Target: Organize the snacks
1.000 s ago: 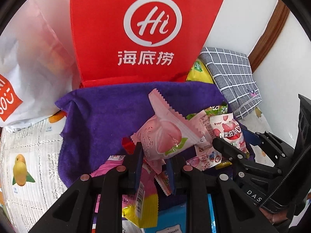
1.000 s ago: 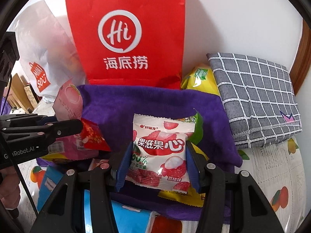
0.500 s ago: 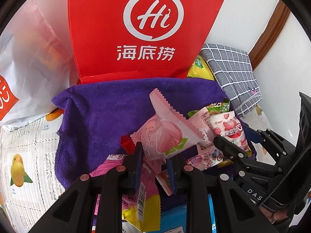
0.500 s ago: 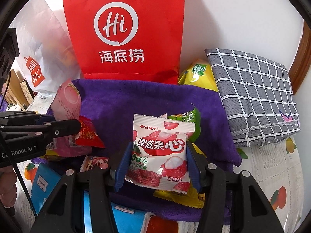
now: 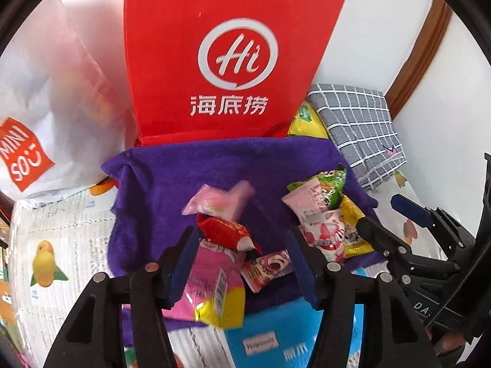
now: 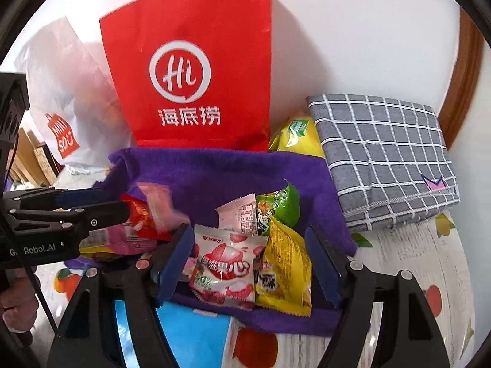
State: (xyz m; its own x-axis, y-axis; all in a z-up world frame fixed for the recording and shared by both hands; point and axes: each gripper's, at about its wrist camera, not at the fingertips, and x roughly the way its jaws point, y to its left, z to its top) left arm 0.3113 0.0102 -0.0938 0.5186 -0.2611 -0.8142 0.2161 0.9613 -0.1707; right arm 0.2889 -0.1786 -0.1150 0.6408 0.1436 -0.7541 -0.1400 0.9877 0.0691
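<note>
My left gripper [image 5: 241,245] hovers over a purple cloth [image 5: 184,178], jaws opening with nothing pressed between the pads. A pink peach packet [image 5: 219,202], blurred, sits just beyond its tips above a red candy packet [image 5: 225,233]. My right gripper [image 6: 248,245] is also opening. A white strawberry packet [image 6: 227,263] lies loose between its pads on the cloth [image 6: 214,171], beside a yellow packet [image 6: 284,273] and a green one [image 6: 279,202]. The left gripper [image 6: 92,211] shows at the left of the right wrist view, and the right gripper [image 5: 386,214] at the right of the left wrist view.
A red paper bag [image 6: 190,76] stands behind the cloth against the wall, a white plastic bag [image 5: 46,107] to its left. A folded grey checked cloth [image 6: 383,153] and a yellow pouch [image 6: 294,135] lie at the back right. A blue pack [image 5: 276,331] sits near me.
Both grippers have opened and lifted a little. The pink peach packet has left the left jaws, and the strawberry packet has dropped from the right jaws onto the cloth.
</note>
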